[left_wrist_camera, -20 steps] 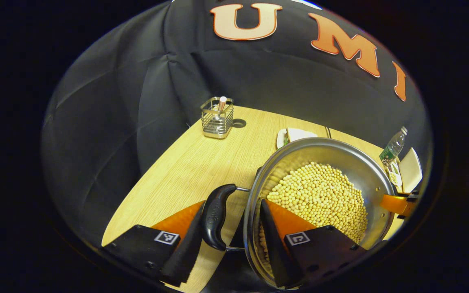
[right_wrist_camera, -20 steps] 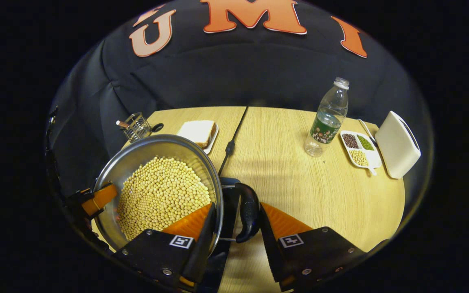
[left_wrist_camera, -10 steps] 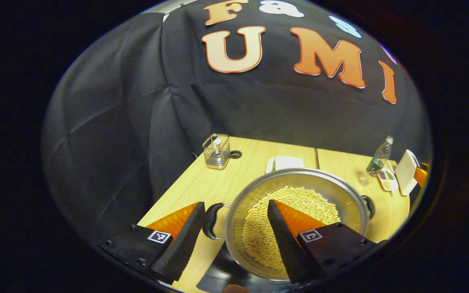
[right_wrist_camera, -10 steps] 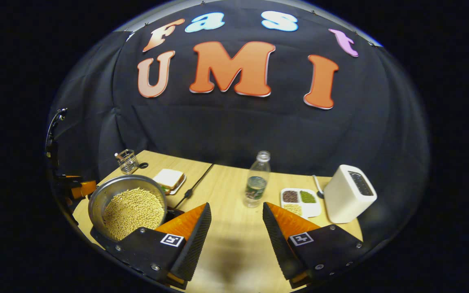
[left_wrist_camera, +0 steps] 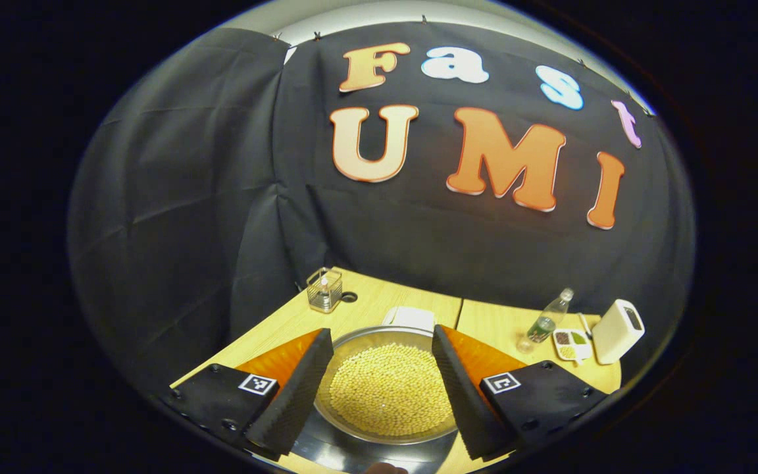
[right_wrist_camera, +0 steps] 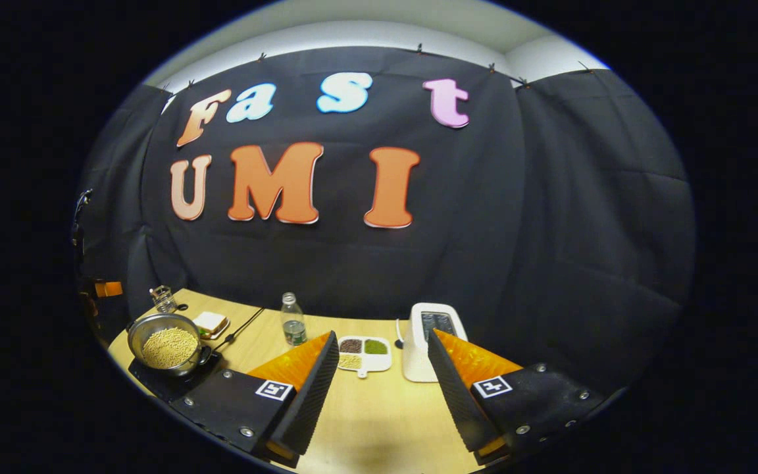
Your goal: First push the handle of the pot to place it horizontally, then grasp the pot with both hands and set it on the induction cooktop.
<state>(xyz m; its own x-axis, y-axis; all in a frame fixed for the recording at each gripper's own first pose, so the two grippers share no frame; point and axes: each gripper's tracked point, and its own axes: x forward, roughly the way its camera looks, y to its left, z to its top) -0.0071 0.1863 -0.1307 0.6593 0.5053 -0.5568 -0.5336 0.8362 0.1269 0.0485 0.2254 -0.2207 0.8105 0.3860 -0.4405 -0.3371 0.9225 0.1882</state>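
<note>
A steel pot [left_wrist_camera: 353,342] full of pale beans [left_wrist_camera: 389,388] sits on the black induction cooktop [left_wrist_camera: 346,447]. In the left gripper view it lies just beyond and below my left gripper [left_wrist_camera: 380,330], which is open and holds nothing. In the right gripper view the pot [right_wrist_camera: 167,345] stands far off at the left on the cooktop [right_wrist_camera: 158,383], with a black side handle [right_wrist_camera: 204,356] showing. My right gripper [right_wrist_camera: 383,334] hovers open above the wooden table [right_wrist_camera: 379,421], well away from the pot.
At the table's back are a wire holder [left_wrist_camera: 324,289], a plate with a sandwich [right_wrist_camera: 211,322], a water bottle [right_wrist_camera: 293,320], a divided dish of beans [right_wrist_camera: 364,350] and a white toaster [right_wrist_camera: 431,339]. A cable [right_wrist_camera: 242,327] runs to the cooktop.
Both grippers have let go of the pot's side handles and drawn back and up. The pot stays on the cooktop; the right gripper has swung to the right.
</note>
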